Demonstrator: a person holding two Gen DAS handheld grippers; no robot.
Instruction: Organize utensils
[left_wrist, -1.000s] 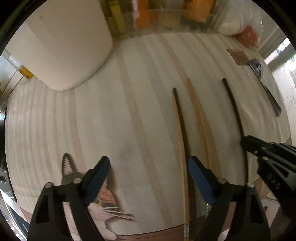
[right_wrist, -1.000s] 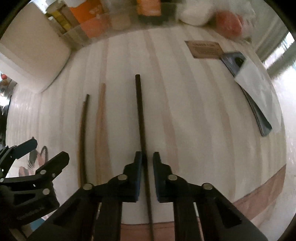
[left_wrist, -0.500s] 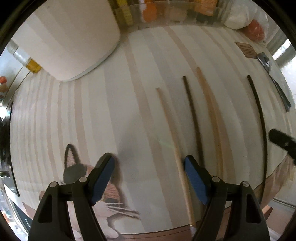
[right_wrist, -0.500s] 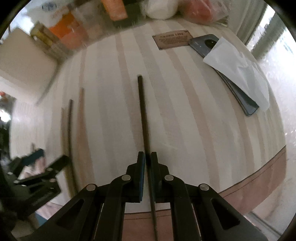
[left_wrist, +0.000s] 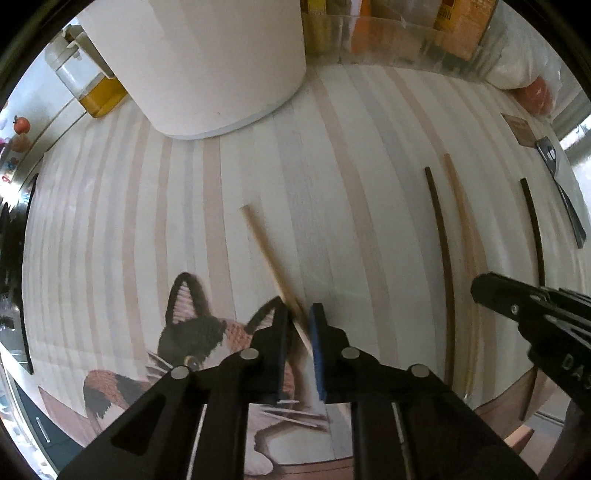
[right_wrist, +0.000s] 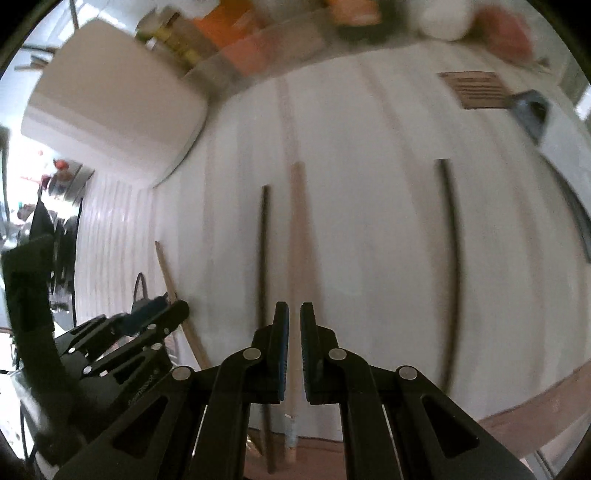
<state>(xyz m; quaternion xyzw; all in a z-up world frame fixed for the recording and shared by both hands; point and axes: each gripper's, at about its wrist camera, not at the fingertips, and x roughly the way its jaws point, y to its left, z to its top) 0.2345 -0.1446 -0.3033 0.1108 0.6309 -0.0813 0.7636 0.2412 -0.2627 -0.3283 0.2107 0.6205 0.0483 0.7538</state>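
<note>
Overall, table: a pale striped wooden table (left_wrist: 332, 155) with a cat-print mat (left_wrist: 192, 332) at its near edge carries everything listed below.
White container: a big white cylinder (left_wrist: 207, 62) stands at the far left of the table, beside a bottle of yellow liquid (left_wrist: 92, 88).
Left gripper: the left gripper (left_wrist: 297, 321) has its blue pads drawn in narrow around a light wooden chopstick (left_wrist: 266, 251), pinching it near its close end, above the mat's edge.
Held chopstick, axis: its long axis runs from the pads away and to the left, the far tip pointing toward the white cylinder; whether that tip touches the table I cannot tell.
Right gripper: the right gripper (right_wrist: 294, 317) hovers with its jaws nearly together and only a thin gap between them; nothing is pinched.
Chopstick under right gripper: a second light chopstick (right_wrist: 298, 229) lies flat, lined up with that gap, long axis pointing straight away.
Dark chopsticks: one dark chopstick (right_wrist: 263, 251) lies just left of it and parallel; another dark chopstick (right_wrist: 452, 258) lies well apart to the right, same heading.
Far right: a brown card (right_wrist: 476, 90) and a dark flat object (left_wrist: 561, 195).
</note>
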